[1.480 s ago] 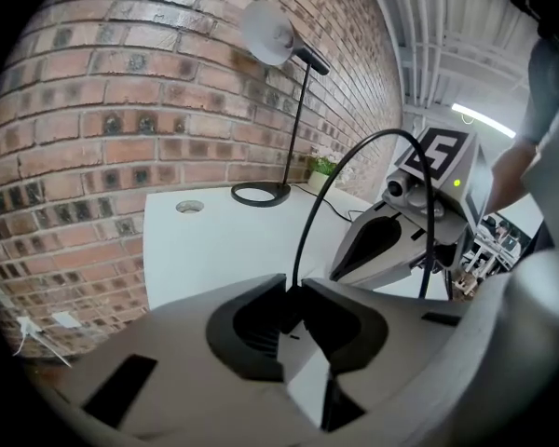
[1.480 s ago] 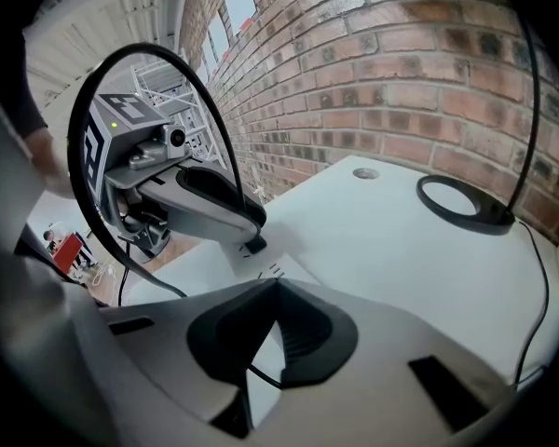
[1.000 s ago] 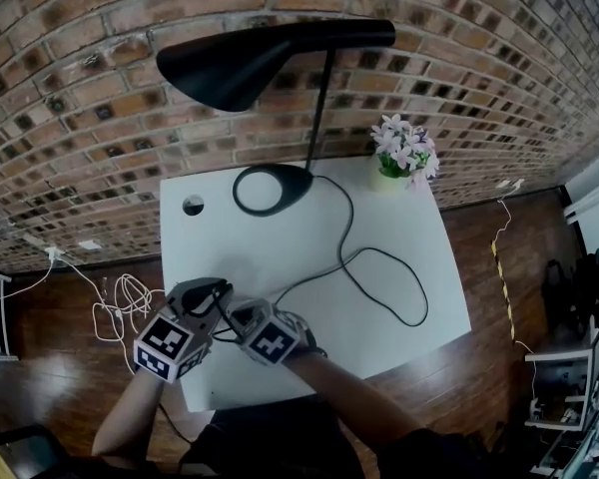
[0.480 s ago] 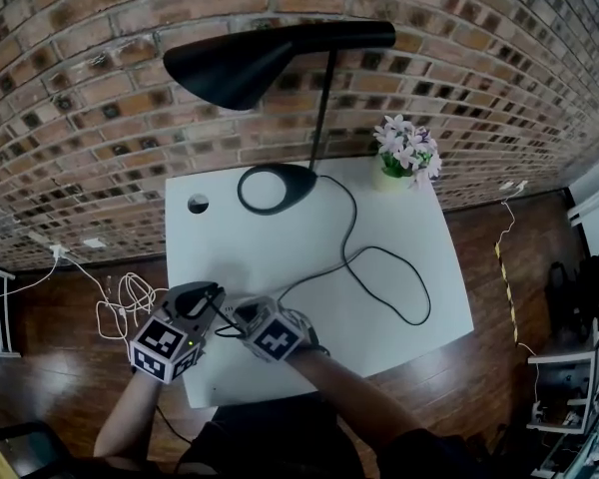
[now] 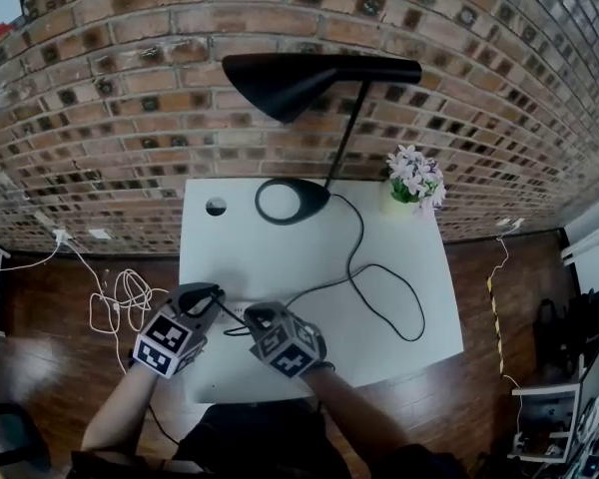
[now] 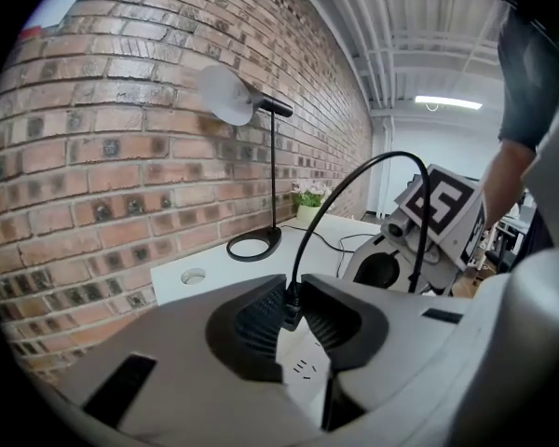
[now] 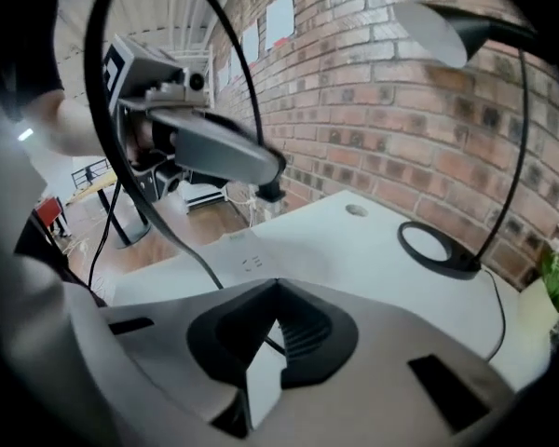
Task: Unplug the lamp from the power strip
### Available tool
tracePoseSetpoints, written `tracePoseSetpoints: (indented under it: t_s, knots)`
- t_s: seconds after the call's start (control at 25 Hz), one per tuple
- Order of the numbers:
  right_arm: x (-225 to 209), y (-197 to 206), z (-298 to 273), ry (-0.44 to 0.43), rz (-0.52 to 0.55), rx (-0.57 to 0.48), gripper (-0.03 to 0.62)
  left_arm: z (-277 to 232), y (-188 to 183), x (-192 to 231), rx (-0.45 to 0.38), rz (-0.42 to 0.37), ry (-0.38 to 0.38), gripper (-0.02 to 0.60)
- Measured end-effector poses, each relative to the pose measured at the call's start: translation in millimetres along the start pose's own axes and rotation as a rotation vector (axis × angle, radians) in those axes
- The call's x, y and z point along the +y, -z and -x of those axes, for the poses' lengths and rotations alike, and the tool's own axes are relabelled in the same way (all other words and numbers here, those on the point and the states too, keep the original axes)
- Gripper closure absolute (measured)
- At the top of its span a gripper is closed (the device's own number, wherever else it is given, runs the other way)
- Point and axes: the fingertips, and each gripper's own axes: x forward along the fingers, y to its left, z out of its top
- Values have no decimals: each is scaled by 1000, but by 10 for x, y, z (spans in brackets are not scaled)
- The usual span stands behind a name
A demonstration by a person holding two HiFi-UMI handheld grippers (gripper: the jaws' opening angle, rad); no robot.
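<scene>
- The left gripper (image 6: 291, 296) has its jaws nipped on the lamp's black plug (image 6: 288, 317); the cord (image 6: 354, 170) arches up from it.
- In the right gripper view the plug hangs clear of the white power strip (image 6: 303, 369), which lies on the near left part of the white table (image 5: 399, 267).
- The right gripper (image 7: 276, 289) is low over the strip, jaw tips together, with nothing clearly held.
- The black lamp (image 5: 319, 73) stands at the table's far edge by the brick wall.
- A pale pot (image 5: 395, 201) at the far right corner holds pink-white flowers (image 5: 416, 176).
</scene>
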Motion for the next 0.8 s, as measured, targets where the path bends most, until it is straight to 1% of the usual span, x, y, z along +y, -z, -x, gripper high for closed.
tracePoseSetpoints:
  t_s: [0.12,0.24,0.48,0.68,0.8]
  knots:
    - [-78,-137,216,60,-25,-43,599,72,-16,45,-22,7,3,525]
    - [-84,-229,424,120,-30,-72,599,81,-46,11,-34,-6,23,525]
    - [25,-239,817,218,-134,-137,599,17,-100,-158,-38,-7,88,525]
    - [26,-213,1087,258,-177,-185,599,-64,-252,-241,-52,-19,103,523]
    - [-31,-238,1172,247,-184,-219,599,-132,-365,-201,-57,-21,83,523]
